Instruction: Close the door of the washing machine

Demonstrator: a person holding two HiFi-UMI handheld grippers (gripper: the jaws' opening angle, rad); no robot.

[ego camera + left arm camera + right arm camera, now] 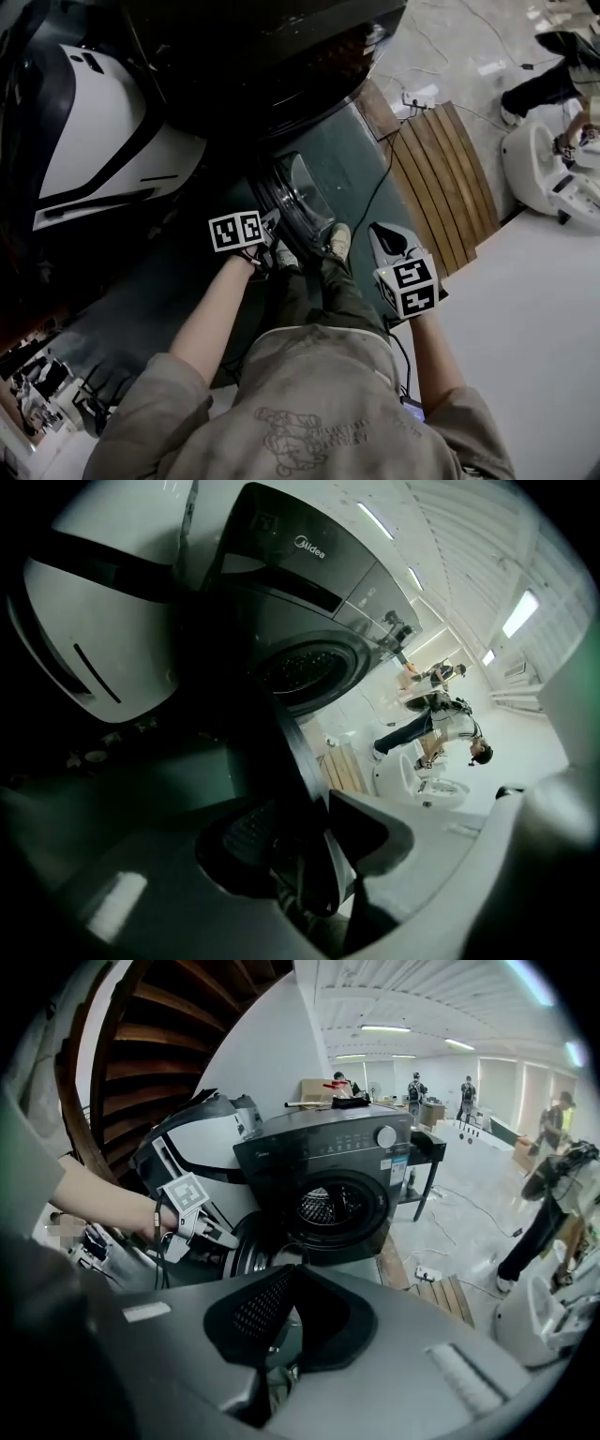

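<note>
The dark washing machine point(281, 66) stands ahead, its drum mouth point(328, 1206) uncovered. Its round door point(298, 192) is swung out toward me on the left side. My left gripper point(270, 225) is at the door's outer rim. In the left gripper view the rim point(298, 752) runs down between the two fingers of the left gripper point(309, 836), which close on it. The right gripper view shows the same hold, with the left gripper point(211, 1232) on the door point(246, 1246). My right gripper point(382, 234) hangs to the right of the door, jaws together, holding nothing.
A white and black appliance point(94, 141) stands close on the machine's left. A slatted wooden pallet point(441, 178) lies to the right, with a power strip and cables behind it. My shoes point(337, 239) are on the green mat by the door. A white fixture point(544, 169) and people are farther right.
</note>
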